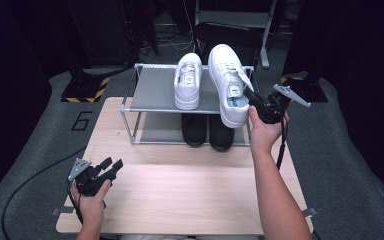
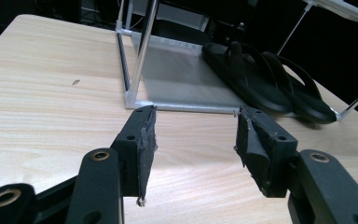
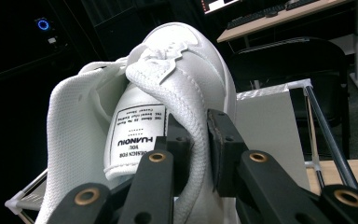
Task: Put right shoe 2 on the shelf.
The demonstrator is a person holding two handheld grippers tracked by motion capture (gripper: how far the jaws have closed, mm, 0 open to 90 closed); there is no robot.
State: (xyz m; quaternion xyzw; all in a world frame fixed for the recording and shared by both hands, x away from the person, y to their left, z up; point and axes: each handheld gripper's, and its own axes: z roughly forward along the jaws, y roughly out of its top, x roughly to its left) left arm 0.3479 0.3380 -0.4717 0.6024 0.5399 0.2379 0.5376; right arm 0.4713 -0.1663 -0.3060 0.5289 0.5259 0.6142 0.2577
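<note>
Pinched the padded heel collar of a white leather lace-up sneaker [image 1: 227,85] with the right gripper [image 1: 247,94], both black jaws pressed tight on the thick white rim. Seen close in the right gripper view as well: right gripper [image 3: 196,135] closed on the collar, the sneaker [image 3: 182,60] with its toe pointing away and the printed tongue label just left of the jaws. Held this sneaker over the right part of the top shelf of a grey metal two-shelf rack [image 1: 155,92], heel past the front edge of the shelf. Could not tell whether the sole touched the shelf.

Stood beside it, to the left on the same shelf, a second white sneaker [image 1: 188,80], not touching the gripper. Lay on the lower shelf a pair of black flip-flops [image 1: 202,132], side by side.

Rested the left gripper [image 1: 112,164] low over the near left corner of the light wooden table [image 1: 180,190], well apart from the rack. Jaws spread wide with nothing between them, pointing toward the rack [image 2: 135,60] and the flip-flops [image 2: 261,84] in the left gripper [image 2: 196,135] view.
</note>
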